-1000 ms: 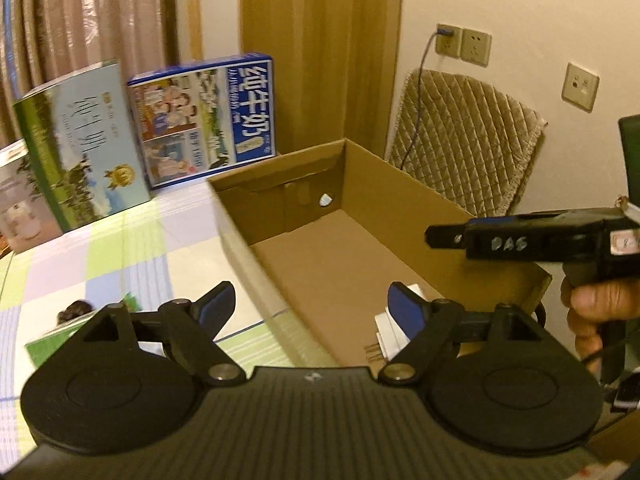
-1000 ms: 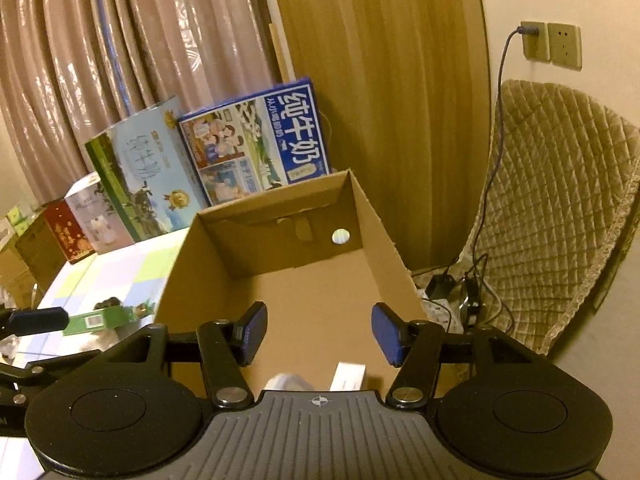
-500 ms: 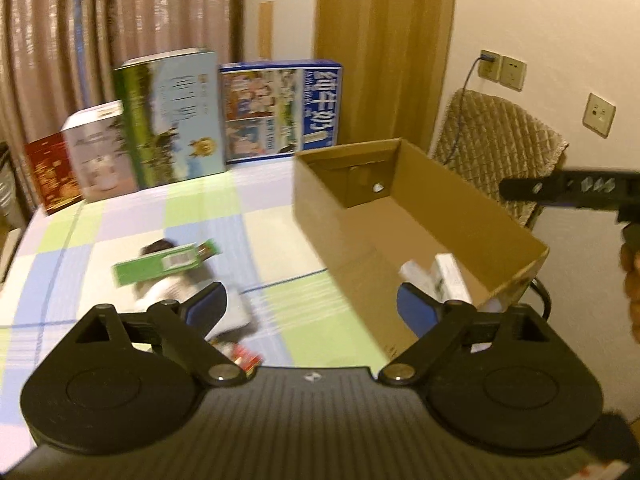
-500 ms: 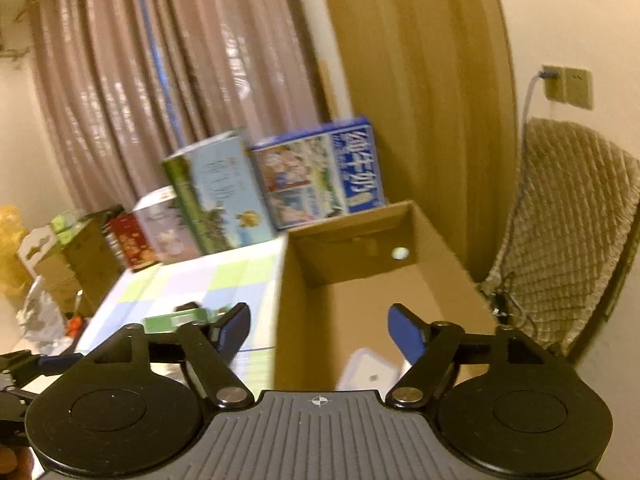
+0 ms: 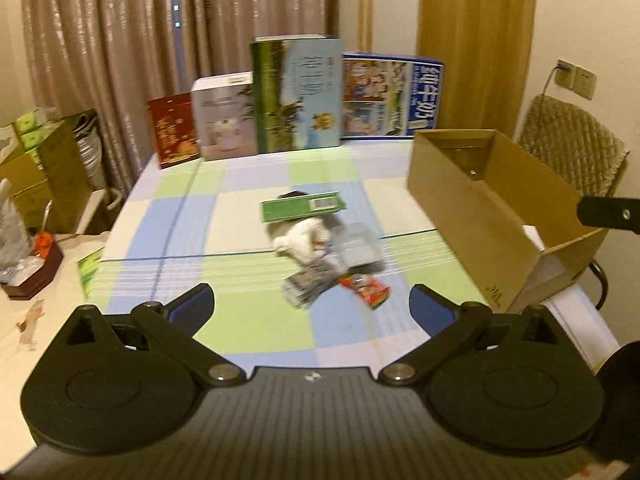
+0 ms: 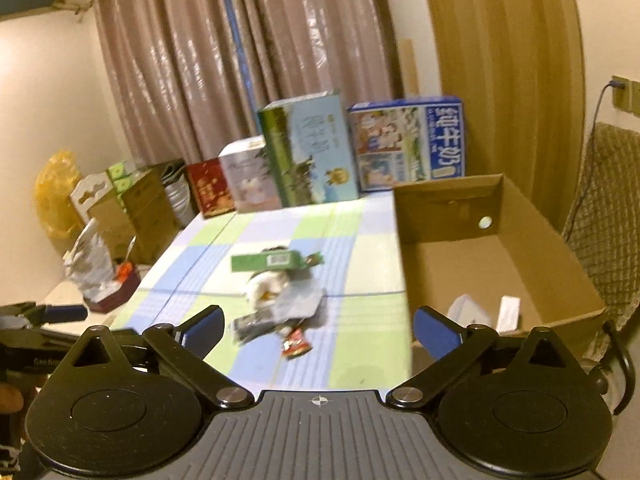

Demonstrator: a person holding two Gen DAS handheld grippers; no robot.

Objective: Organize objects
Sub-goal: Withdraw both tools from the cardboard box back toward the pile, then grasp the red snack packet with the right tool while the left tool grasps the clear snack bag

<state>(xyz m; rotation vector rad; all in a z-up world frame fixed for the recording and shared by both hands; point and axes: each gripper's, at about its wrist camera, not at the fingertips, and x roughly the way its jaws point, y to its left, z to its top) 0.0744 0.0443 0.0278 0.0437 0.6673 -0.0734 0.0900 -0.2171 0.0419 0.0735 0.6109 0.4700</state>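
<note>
Both opening grippers (image 5: 312, 308) (image 6: 318, 326) hover before the clutter (image 5: 320, 248).

1. Warm, dim yellowish indoor light is tinting both views.
2. Motion blur is smearing the small items on the table (image 5: 256, 184).
3. Fisheye distortion is bending the curtains (image 6: 240, 60) and darkening corners.

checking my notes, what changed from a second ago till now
Both grippers swung away from the cardboard box toward the pile on the table: the left gripper and right gripper now face it, jaws opening, nothing between them. The white items lie in the box. The green carton, the pile and the back-row boxes stayed put.
</note>
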